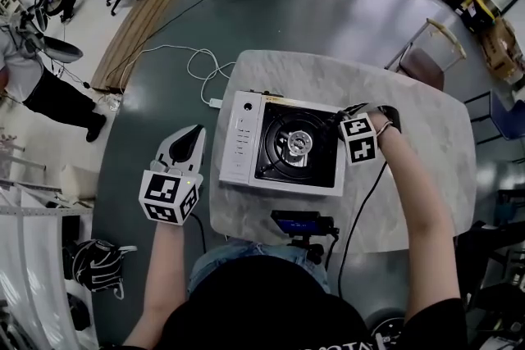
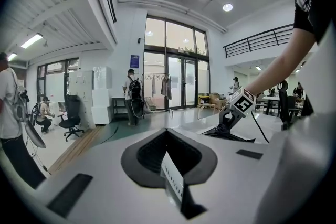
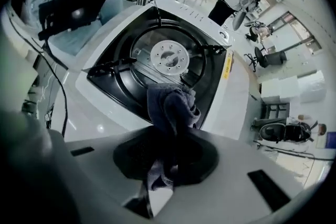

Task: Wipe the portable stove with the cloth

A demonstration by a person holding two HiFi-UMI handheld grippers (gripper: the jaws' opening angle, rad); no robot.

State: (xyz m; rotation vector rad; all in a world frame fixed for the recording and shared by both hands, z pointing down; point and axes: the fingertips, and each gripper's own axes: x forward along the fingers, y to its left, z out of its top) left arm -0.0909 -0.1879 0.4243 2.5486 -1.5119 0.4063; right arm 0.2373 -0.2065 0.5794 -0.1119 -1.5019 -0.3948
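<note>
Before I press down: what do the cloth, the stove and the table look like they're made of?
Cloth: dark grey, fuzzy and bunched in soft folds, likely terry or microfibre.
Stove: the smooth white body looks like painted sheet metal. Its black burner tray is glossy, probably enamelled.
Table: pale veined top, either marble or a marble-look laminate.

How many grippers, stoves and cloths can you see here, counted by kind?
Grippers: 2 (left gripper, right gripper)
Portable stove: 1
Cloth: 1
Total: 4
</note>
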